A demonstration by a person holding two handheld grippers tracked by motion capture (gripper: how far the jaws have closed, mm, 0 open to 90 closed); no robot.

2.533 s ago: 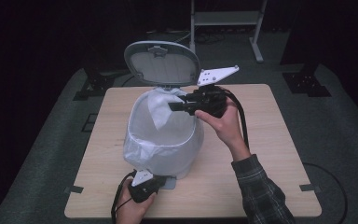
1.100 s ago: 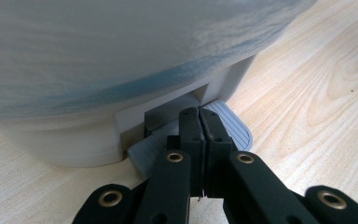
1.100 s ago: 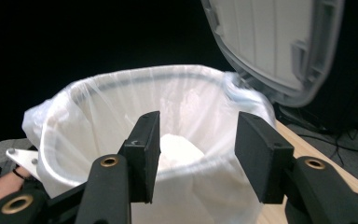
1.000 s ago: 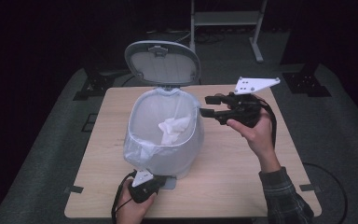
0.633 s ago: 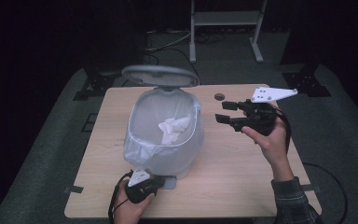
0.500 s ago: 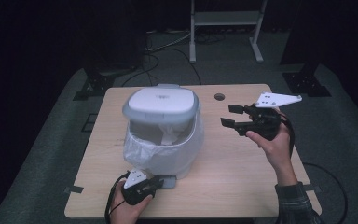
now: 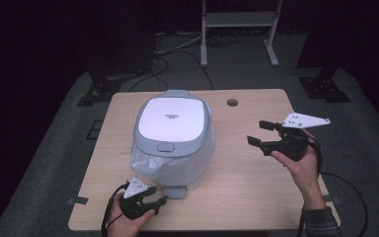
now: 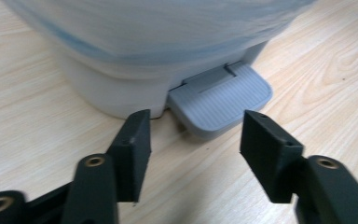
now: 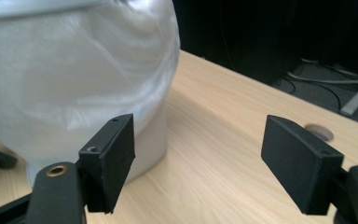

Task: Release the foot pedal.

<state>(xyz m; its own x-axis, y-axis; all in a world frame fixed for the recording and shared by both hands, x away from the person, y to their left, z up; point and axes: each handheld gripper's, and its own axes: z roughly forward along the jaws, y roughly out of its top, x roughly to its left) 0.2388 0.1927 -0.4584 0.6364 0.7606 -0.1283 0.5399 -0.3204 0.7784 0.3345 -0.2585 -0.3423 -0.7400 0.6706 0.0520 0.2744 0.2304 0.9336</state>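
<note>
A grey-white pedal bin (image 7: 172, 123) stands mid-table with its lid down. A clear bag liner (image 7: 180, 165) bulges out under the lid. At the bin's foot lies its grey pedal (image 7: 178, 191), which the left gripper view shows as a ribbed pedal (image 8: 221, 98). My left gripper (image 7: 155, 195) sits just left of the pedal near the front edge. Its jaws have just been opening and nothing is between them (image 8: 198, 135). My right gripper (image 7: 259, 132) hovers to the right of the bin, pointing at it. Its jaws have also just been opening and hold nothing (image 9: 200, 144). The bagged bin (image 9: 74, 84) lies ahead of it.
The wooden table (image 7: 256, 182) has a round cable hole (image 7: 232, 102) at its back. A metal stand (image 7: 237, 19) and cables (image 7: 177, 47) are on the floor behind. Bare tabletop lies between the bin and my right gripper.
The bin's lid has dropped from upright to shut. My right gripper has pulled away to the right and lower, jaws wider. My left gripper's jaws have spread open by the pedal.
</note>
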